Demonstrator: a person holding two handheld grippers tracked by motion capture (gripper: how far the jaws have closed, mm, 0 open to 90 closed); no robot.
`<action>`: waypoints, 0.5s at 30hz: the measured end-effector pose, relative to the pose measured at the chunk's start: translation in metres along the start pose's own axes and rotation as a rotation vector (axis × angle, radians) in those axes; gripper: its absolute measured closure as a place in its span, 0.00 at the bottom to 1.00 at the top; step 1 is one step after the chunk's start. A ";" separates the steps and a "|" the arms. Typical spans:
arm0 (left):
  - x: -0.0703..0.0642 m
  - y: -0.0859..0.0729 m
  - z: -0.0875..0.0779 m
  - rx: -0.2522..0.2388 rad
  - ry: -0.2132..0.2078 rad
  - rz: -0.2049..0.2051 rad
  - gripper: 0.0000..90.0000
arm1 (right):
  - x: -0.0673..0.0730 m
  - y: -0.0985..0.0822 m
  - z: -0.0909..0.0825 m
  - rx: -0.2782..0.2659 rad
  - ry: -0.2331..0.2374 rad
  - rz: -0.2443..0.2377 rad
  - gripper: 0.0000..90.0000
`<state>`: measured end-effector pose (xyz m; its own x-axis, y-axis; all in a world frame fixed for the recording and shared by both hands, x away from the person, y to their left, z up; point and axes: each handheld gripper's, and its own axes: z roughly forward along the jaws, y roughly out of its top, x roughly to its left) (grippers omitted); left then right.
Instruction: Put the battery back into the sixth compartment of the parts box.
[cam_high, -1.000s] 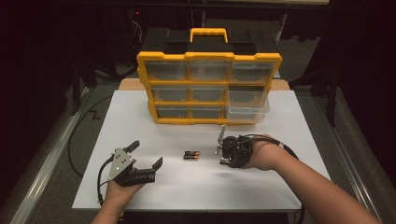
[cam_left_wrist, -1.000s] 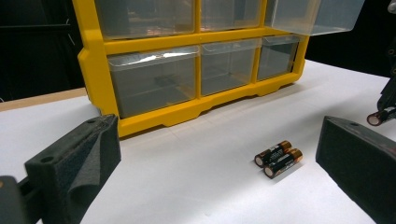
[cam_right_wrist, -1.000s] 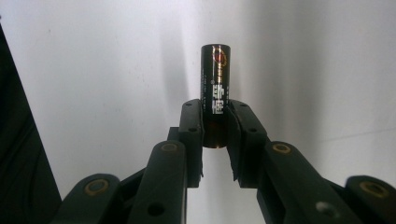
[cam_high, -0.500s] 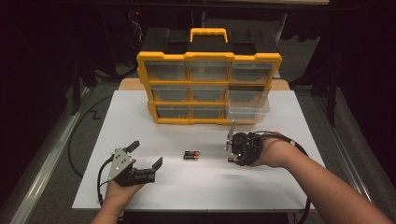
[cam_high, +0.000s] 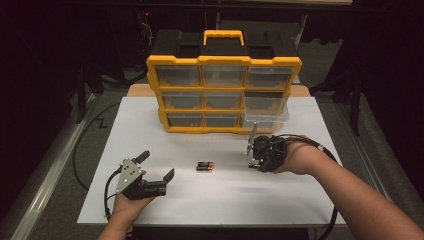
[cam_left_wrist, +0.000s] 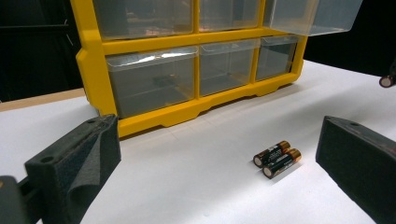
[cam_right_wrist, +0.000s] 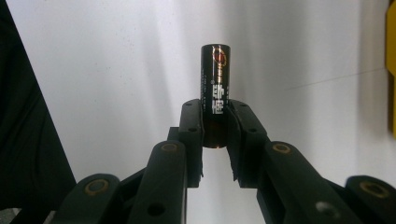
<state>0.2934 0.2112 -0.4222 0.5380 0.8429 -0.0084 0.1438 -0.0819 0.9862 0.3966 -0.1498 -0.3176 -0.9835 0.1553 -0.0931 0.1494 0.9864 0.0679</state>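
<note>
Clamped between the pads of the right gripper (cam_right_wrist: 215, 128), a black cylindrical battery with a copper-coloured band (cam_right_wrist: 215, 88) is seen at the centre of the right gripper view, its upper half standing clear above the fingertips against the white table sheet (cam_right_wrist: 116, 70).

From the high view, the right gripper (cam_high: 251, 150) is found right of centre, held by a hand coming from the lower right. Compared with the frame a second ago, it has been lifted and carried towards the upper right, closer to the yellow plastic organiser with clear drawers (cam_high: 223, 95), whose lower right drawer (cam_high: 266, 116) is pulled out. The left gripper (cam_high: 156, 169) is seen at the lower left, unmoved, its jaws spread wide with nothing between them. Two more black batteries (cam_high: 204, 167) are left lying side by side at the centre of the sheet, where they were before.

From the left gripper view, the pair of batteries (cam_left_wrist: 277, 159) is shown right of centre, touching each other, between the parted black jaws and well clear of both.
</note>
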 end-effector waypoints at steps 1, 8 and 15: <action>0.000 0.000 0.000 0.001 0.000 0.000 0.01 | 0.000 0.000 -0.001 0.003 0.000 0.005 0.88; 0.000 0.000 0.000 0.000 0.001 0.001 0.01 | -0.004 -0.003 -0.014 -0.010 -0.008 0.008 0.88; 0.000 0.000 0.000 0.001 0.003 0.002 0.01 | -0.008 -0.004 -0.026 -0.011 -0.008 0.021 0.88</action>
<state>0.2934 0.2114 -0.4221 0.5359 0.8443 -0.0059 0.1433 -0.0840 0.9861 0.4008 -0.1560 -0.2915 -0.9793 0.1763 -0.1000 0.1686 0.9824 0.0810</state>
